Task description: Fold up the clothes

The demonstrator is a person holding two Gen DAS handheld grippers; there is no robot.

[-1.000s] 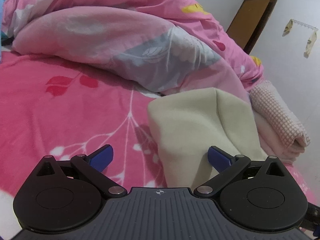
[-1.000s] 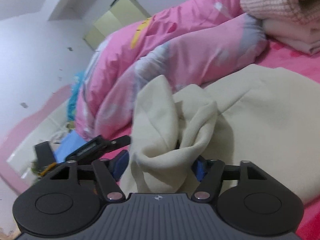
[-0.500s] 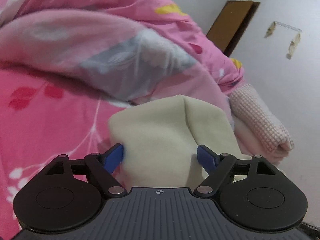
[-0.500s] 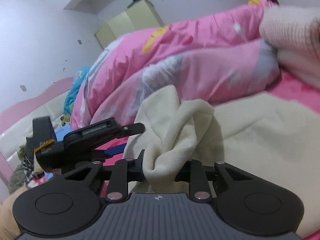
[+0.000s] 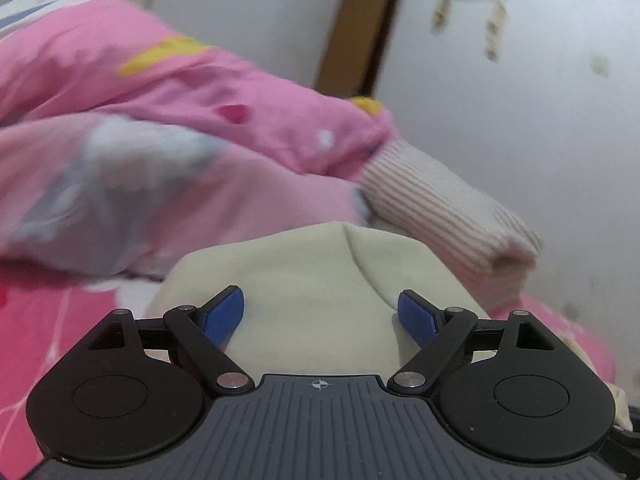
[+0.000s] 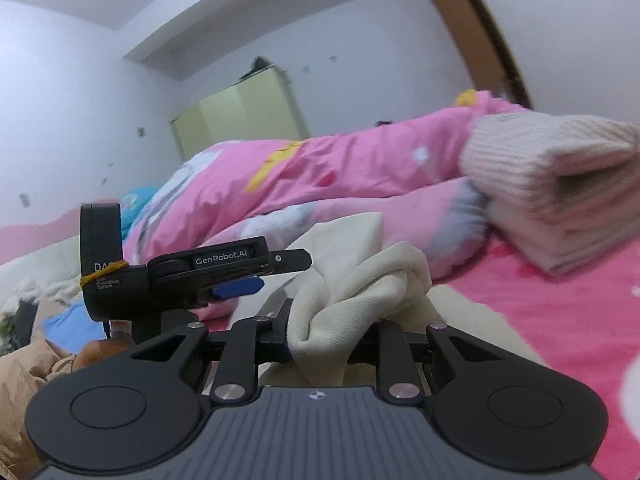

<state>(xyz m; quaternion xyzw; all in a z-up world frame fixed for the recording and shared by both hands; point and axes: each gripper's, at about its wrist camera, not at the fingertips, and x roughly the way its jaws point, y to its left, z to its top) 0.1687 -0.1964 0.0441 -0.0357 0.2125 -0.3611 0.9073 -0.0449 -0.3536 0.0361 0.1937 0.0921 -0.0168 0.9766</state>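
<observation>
A cream garment (image 5: 316,280) lies on the pink bed sheet (image 6: 560,320). In the left wrist view my left gripper (image 5: 320,314) straddles a broad fold of it. Its blue pads (image 5: 224,312) stand wide on either side, the jaws are opening, and I see no pinch. From the right wrist view the left gripper (image 6: 276,276) shows side-on at the left, its tip beside the raised cloth. My right gripper (image 6: 332,332) is shut on a bunched part of the cream garment (image 6: 360,280), which stands up in a crumpled peak and hides the pads.
A rumpled pink quilt (image 5: 140,140) runs along the far side of the bed. A folded stack topped by a pale ribbed knit (image 6: 552,184) sits at the right, close to the garment. A brown door (image 5: 356,32) and a yellow-green wardrobe (image 6: 236,120) stand against the walls.
The right gripper closed on the bunched cream cloth and lifted it. The left gripper moved in over the garment's fold and rose, its jaws narrower than a second ago.
</observation>
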